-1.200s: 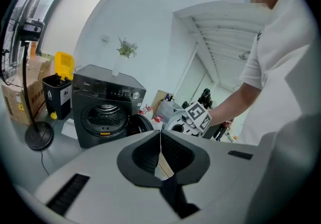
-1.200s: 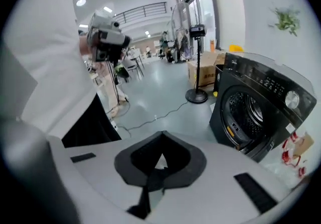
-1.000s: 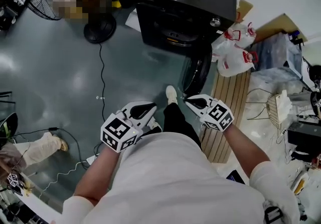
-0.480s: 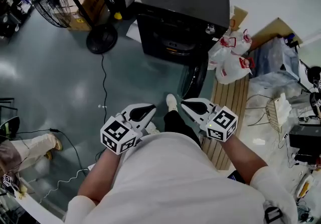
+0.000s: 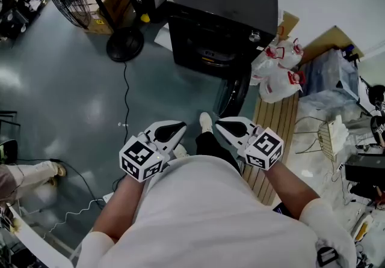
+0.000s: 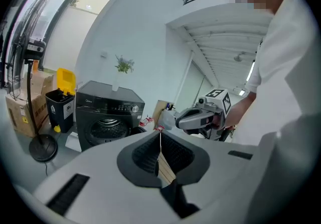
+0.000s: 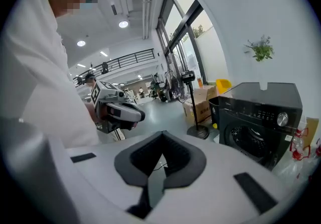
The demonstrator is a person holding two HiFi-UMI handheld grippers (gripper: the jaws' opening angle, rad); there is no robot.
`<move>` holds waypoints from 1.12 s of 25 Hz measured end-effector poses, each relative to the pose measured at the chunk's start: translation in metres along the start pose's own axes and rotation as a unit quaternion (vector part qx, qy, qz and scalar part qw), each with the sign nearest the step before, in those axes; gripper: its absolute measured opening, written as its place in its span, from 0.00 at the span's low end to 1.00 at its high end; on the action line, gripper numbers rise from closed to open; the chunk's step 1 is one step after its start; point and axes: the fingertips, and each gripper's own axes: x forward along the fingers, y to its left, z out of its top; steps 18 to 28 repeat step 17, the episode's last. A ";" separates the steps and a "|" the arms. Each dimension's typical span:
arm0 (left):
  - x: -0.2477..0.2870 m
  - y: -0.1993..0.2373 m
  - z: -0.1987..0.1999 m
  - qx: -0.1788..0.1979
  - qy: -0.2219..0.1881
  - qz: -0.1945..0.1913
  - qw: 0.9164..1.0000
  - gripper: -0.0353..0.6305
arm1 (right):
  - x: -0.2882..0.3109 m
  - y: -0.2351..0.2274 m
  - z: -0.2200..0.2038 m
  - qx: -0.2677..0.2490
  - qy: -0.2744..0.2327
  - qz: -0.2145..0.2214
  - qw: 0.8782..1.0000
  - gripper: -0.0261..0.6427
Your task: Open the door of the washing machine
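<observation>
In the head view, the washing machine sat at the top centre of the frame. Its door had already swung out to the lower right of the cabinet, and it hung there just as it had a second before. What had changed was the hands: the right hand-held gripper had come up a little toward the camera and sat low in the middle of the frame beside the left hand-held gripper. Both were close to the person's chest and well apart from the machine. In the left gripper view, the machine stood at centre left with its drum opening bare. That gripper's own pads were pressed together on nothing. In the right gripper view, the machine filled the right side, again with the drum exposed, and the pads there were likewise closed and empty. With the door open and both tools drawn back, the task looked finished rather than still under way.
</observation>
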 end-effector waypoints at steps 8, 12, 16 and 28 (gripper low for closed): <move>-0.006 -0.001 -0.005 -0.002 -0.002 0.003 1.000 0.08 | 0.004 0.008 -0.001 -0.011 0.003 0.002 1.000 0.05; -0.007 -0.001 -0.005 0.001 0.000 0.004 1.000 0.08 | 0.005 0.010 -0.002 -0.013 0.003 0.002 1.000 0.05; -0.008 0.000 -0.007 0.000 0.001 0.007 1.000 0.08 | 0.007 0.010 -0.006 -0.012 0.008 0.003 1.000 0.05; -0.008 0.001 -0.008 0.000 0.000 0.008 1.000 0.08 | 0.008 0.009 -0.007 -0.012 0.009 0.003 1.000 0.05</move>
